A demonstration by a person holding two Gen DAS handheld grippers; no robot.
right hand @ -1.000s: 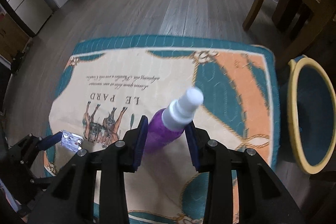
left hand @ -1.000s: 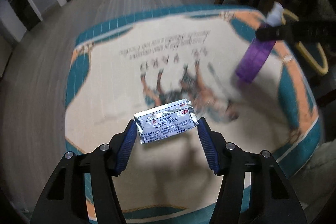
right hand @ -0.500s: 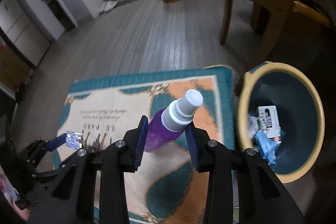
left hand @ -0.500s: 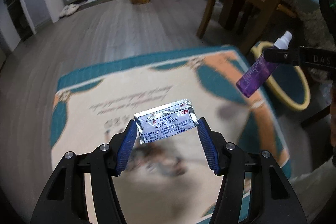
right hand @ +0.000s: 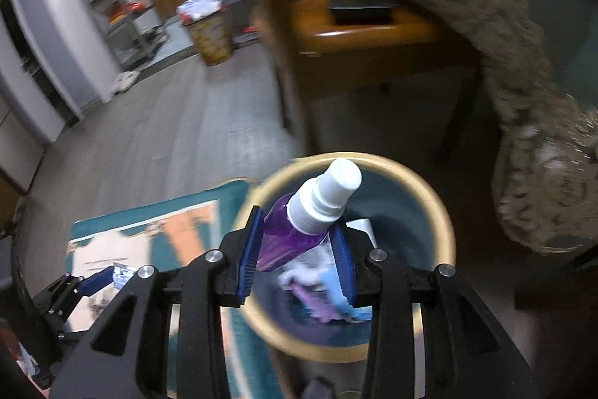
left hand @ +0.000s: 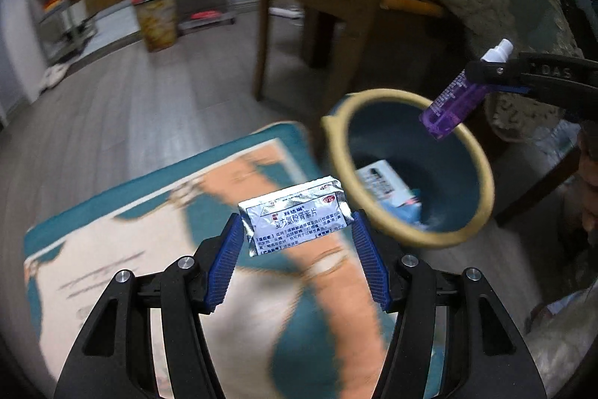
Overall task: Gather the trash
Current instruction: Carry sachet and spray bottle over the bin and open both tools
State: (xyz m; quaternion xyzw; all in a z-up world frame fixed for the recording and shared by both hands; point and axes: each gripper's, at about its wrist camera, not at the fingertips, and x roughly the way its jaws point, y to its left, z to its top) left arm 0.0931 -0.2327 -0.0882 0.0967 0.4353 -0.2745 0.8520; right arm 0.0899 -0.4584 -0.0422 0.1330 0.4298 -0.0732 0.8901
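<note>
Foil sachet [left hand: 295, 214] sits pinched by its two short edges between the blue pads of my left gripper [left hand: 295, 242], held flat over the teal and peach rug [left hand: 157, 249], just short of the bin. My right gripper [right hand: 297, 249] is clamped on the purple spray bottle [right hand: 287, 234], white cap [right hand: 329, 197] pointing up and away, and in my right wrist view it hangs directly above the trash bin [right hand: 441, 212]. Inside that yellow-rimmed, blue-walled bin I see a printed box [left hand: 377, 180] and some blue and purple scraps, too blurred to name. Beyond the bin stands a wooden chair [left hand: 336, 10], and farther off a patterned wastebasket [left hand: 155, 17] on the grey plank floor [left hand: 130, 100]
</note>
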